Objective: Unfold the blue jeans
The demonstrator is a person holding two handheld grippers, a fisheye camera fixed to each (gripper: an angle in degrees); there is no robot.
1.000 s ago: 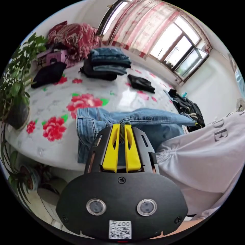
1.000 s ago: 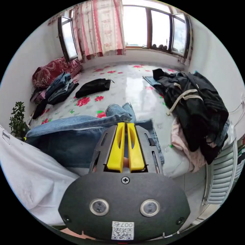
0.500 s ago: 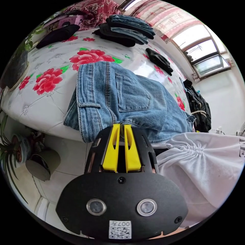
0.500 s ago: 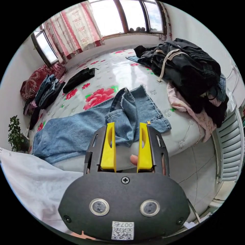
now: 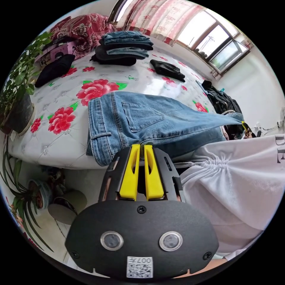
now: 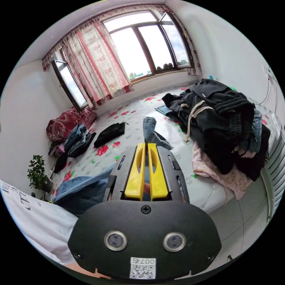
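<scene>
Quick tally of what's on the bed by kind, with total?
Blue jeans being unfolded: 1
Folded clothes stack: 1
Loose black garments: 2
Heap of dark clothes: 1
Red patterned bundle: 1
Total: 6

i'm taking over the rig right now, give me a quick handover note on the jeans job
Left gripper: shut on the jeans at the waist end, back pocket facing up.
Right gripper: shut on the jeans at a leg end, a bit of denim poking up past the tips.
Jeans: stretched between both grippers along the near edge of the bed, waist part resting on it.
Done: both ends gripped and pulled out lengthwise.
Left: likely lay them flat on the bed and check the legs are fully opened; the middle stretch is partly hidden by the person's shirt.
</scene>
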